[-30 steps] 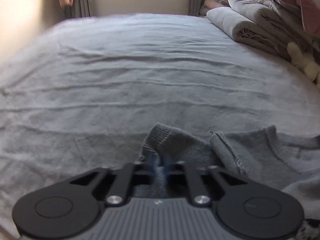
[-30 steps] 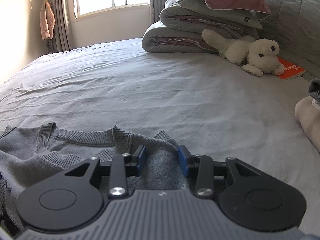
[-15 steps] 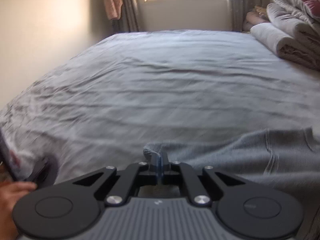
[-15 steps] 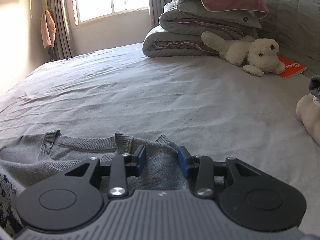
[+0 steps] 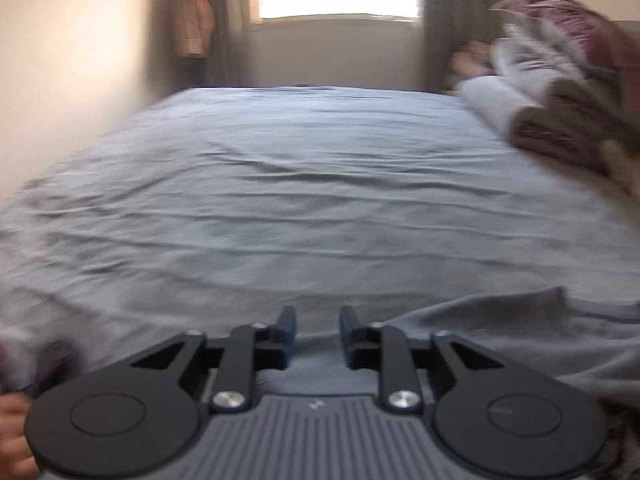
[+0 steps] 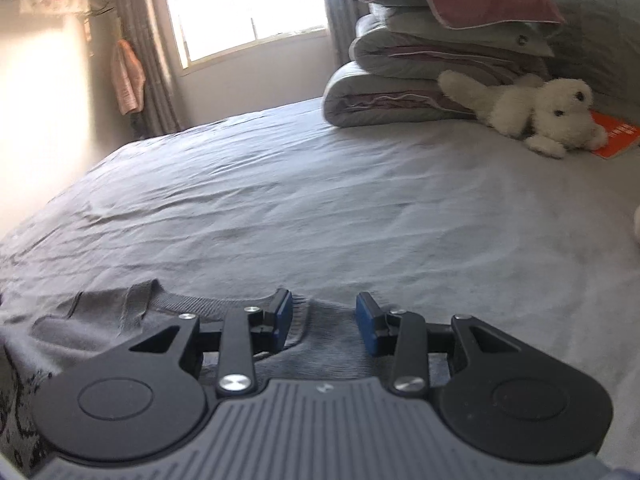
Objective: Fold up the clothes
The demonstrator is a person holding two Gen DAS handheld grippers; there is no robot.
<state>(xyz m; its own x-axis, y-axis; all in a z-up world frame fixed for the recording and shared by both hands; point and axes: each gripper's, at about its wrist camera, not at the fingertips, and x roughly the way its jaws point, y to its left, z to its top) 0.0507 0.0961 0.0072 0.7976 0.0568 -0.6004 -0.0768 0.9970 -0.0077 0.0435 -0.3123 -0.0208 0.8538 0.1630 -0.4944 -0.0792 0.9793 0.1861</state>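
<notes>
Two grippers low over the grey knitted sweater, which lies spread flat at the near edge of the grey-sheeted bed, collar toward the window. Left gripper: jaws opening, nothing pinched between the blue pads; the sweater's fabric lies below and off to its right. Right gripper: jaws partly apart, straddling the ribbed shoulder edge, pads not pressing on the knit as far as I can see.

Looks like the spread-out step, fold comes next. To do it well: smooth the body flat first, then pinch matching edges on both sides, lift evenly, avoid dragging the bedsheet up with the knit.

Surroundings: stack of folded grey and mauve quilts far right, white plush dog against it, orange booklet just beside the dog. All well apart from the sweater, so plenty of bare sheet ahead. Left view is blurred; a bit of the person's hand shows at its lower left corner.
</notes>
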